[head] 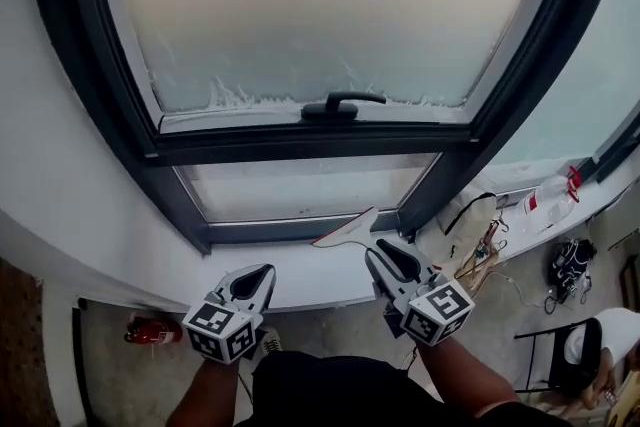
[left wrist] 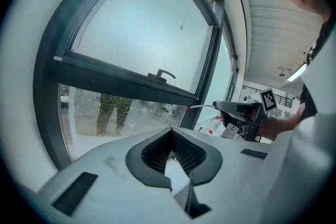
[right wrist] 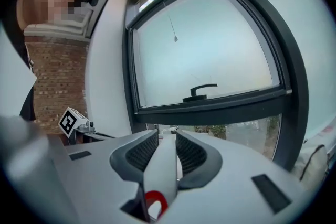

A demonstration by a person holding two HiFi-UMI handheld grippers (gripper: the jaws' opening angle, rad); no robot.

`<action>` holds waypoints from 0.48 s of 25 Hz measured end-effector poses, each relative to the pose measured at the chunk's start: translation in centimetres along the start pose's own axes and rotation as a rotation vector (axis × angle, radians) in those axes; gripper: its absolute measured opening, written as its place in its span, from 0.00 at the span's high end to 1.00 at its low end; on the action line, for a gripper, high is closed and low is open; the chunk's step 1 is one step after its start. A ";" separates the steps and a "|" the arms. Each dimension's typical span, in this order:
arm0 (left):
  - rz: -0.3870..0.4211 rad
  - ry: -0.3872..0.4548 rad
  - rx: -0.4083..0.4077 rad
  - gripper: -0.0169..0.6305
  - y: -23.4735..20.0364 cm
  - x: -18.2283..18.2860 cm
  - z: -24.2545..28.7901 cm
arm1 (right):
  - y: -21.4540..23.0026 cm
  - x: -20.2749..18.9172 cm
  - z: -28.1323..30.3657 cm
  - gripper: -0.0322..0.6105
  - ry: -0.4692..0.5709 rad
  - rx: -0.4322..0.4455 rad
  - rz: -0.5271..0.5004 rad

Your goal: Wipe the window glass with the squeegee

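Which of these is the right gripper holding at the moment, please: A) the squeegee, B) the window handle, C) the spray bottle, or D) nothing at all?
A: in the right gripper view, the right gripper has its jaws closed on the white handle of the squeegee.
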State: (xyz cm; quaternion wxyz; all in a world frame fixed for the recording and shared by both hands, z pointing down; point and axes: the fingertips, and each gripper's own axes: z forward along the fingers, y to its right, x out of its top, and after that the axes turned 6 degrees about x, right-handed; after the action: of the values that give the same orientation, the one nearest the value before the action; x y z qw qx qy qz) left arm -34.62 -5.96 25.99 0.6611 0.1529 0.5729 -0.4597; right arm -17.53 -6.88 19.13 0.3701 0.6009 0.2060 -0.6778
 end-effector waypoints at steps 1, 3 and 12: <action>-0.006 0.009 0.014 0.97 1.3 -0.4 -0.1 | -0.1 0.1 -1.2 0.81 0.006 0.016 -0.024; -0.024 0.027 0.027 0.97 4.3 -1.1 0.0 | 0.0 0.1 -4.0 0.81 0.020 0.044 -0.052; -0.012 0.114 0.107 0.97 16.0 -3.6 -0.3 | 1.9 -2.9 -16.4 0.81 0.060 0.090 -0.074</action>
State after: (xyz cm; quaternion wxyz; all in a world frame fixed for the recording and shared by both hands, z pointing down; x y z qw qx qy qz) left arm -22.02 4.25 23.92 0.6155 0.2105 0.5850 -0.4843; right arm -5.24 4.51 19.13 0.3110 0.6290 0.2085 -0.6813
